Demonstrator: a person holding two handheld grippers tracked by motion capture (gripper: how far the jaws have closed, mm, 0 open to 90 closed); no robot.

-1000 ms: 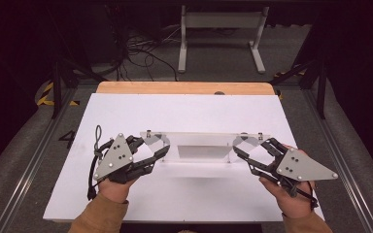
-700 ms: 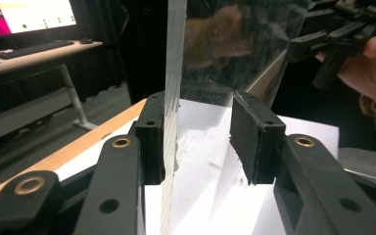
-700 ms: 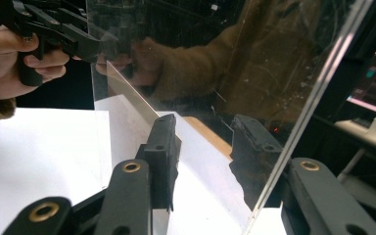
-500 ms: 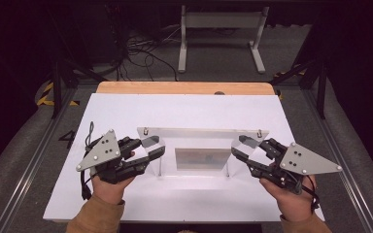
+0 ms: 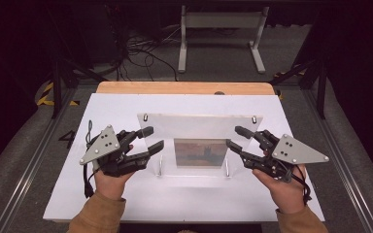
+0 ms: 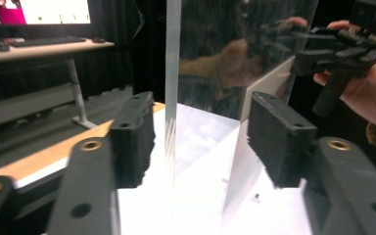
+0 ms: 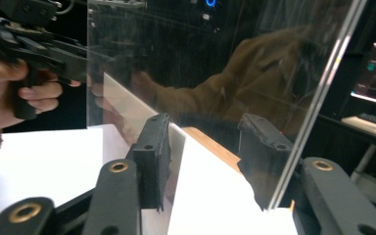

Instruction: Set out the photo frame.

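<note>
Left gripper (image 5: 148,141) is held in the left hand (image 5: 108,177) near the desk's left edge, jaws spread wide, pointing inward. Right gripper (image 5: 236,138) is held in the right hand (image 5: 282,187) near the right edge, jaws likewise spread, pointing inward. Both forearms enter from the near edge.

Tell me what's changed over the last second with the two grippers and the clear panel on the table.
Both hands drew slightly back toward the person. The left gripper and right gripper remain open, each straddling a side edge of the upright clear panel, neither clamped on it. The panel stands in the same place on the white table, and the picture at its base is unmoved.
</note>
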